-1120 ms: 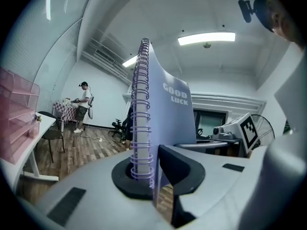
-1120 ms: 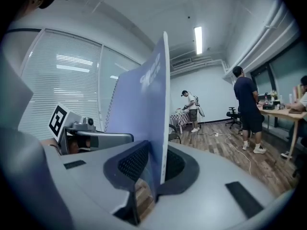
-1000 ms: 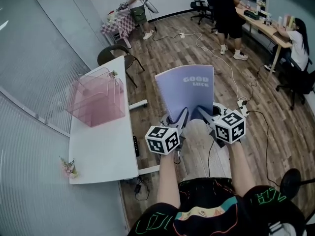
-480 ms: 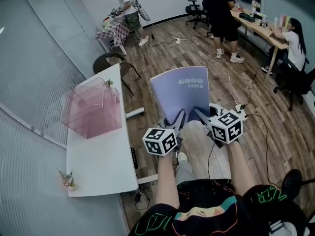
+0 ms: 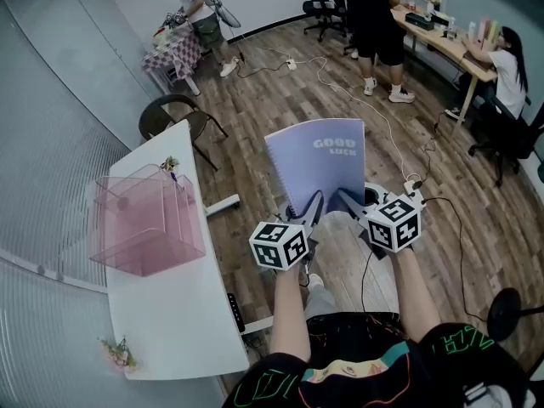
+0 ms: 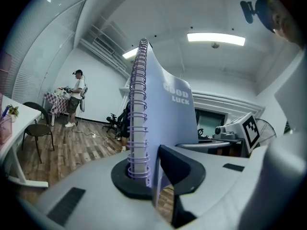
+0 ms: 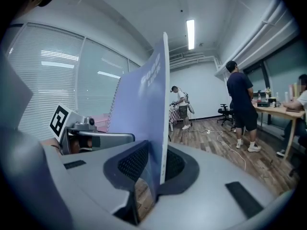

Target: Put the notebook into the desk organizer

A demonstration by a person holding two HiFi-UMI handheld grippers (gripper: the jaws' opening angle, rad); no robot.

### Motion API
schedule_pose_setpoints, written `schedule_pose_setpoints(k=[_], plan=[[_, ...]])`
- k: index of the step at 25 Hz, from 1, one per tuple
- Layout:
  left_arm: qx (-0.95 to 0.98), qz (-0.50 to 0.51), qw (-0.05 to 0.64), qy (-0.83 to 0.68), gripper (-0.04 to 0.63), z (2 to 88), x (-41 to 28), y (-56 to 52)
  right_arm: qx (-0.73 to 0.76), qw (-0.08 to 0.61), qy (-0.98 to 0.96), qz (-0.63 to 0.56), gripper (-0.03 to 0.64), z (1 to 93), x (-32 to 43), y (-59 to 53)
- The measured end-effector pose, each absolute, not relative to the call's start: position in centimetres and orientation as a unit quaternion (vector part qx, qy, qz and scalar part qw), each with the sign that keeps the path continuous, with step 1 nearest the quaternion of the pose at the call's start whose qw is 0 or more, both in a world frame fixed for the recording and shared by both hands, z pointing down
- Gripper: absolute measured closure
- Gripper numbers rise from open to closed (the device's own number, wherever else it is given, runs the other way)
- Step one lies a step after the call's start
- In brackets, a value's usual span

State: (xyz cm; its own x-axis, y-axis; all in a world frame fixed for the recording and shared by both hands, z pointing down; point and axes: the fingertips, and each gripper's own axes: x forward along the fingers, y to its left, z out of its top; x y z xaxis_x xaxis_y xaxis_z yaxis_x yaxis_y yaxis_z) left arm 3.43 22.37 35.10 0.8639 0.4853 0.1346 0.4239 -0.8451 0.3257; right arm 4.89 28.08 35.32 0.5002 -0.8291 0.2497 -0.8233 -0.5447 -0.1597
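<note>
I had the notebook (image 5: pixel 319 164) upright in the air, well off to the right of the desk organizer (image 5: pixel 149 228) as the head view showed it, over the wooden floor and not over the organizer's desk (image 5: pixel 183 313). My left gripper (image 5: pixel 310 209) was clamped on the bottom edge right at the spiral binding. The coil stood just beside one pad, and the cover was pinched between the two. My right gripper (image 5: pixel 348 201) was closed on the same bottom edge toward the free side, with the sheets sandwiched flat between its ribbed pads. Neither had any gap to spare.

The step in hand, as I judged it, was the carry toward the organizer. To do it well I would have moved both grippers as one, level and at a fixed spacing, since any drift between them would have bowed or twisted the thin cover. I would have brought the book above the organizer first. Then I would have turned it parallel to the dividers before lowering it bottom edge first, and released only once the edge rested inside.

Much about the organizer was hard to read. Its pink walls were translucent and overlapped, so I could not tell how many slots it had or which was wide enough. My own jaws hid the notebook's bottom edge in the head view. In the left gripper view only a pink sliver showed at the left border.
</note>
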Motion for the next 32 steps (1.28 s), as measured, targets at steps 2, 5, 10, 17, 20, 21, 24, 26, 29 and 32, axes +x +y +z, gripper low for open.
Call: schedule_pose_setpoints(k=[2,5,10,17,20,21,24,26,29,32], plan=[[0.953,0.117,0.150,0.235,0.548,35.8,5.2,20.8,-0.864,0.013,0.476,-0.161,0.560,36.0,6.7,26.5],[0.951,0.125,0.161,0.230,0.548,36.6,8.1,17.9,-0.862,0.012,0.476,-0.174,0.560,36.8,9.7,23.6],[0.949,0.132,0.190,0.214,0.545,38.0,12.9,12.0,-0.853,-0.006,0.486,-0.191,0.560,37.7,14.5,17.7],[0.949,0.122,0.198,0.214,0.543,38.0,19.0,7.1,-0.855,-0.017,0.484,-0.189,0.560,37.6,20.5,12.8],[0.945,0.123,0.207,0.222,0.543,38.5,20.9,6.4,-0.857,-0.024,0.477,-0.195,0.560,38.0,22.3,12.1],[0.944,0.125,0.209,0.225,0.543,38.7,21.4,6.3,-0.858,-0.025,0.474,-0.198,0.560,38.2,22.9,12.1],[0.941,0.127,0.212,0.232,0.543,39.1,23.0,6.3,-0.861,-0.028,0.466,-0.202,0.560,38.5,24.4,12.0],[0.939,0.127,0.215,0.236,0.542,39.2,24.1,6.5,-0.863,-0.029,0.462,-0.201,0.560,38.6,25.4,12.2],[0.938,0.127,0.215,0.240,0.543,39.4,25.8,7.1,-0.865,-0.028,0.459,-0.201,0.560,38.8,27.2,12.9],[0.939,0.132,0.212,0.238,0.542,39.8,27.9,7.2,-0.864,-0.023,0.460,-0.205,0.560,39.3,29.3,13.0]])
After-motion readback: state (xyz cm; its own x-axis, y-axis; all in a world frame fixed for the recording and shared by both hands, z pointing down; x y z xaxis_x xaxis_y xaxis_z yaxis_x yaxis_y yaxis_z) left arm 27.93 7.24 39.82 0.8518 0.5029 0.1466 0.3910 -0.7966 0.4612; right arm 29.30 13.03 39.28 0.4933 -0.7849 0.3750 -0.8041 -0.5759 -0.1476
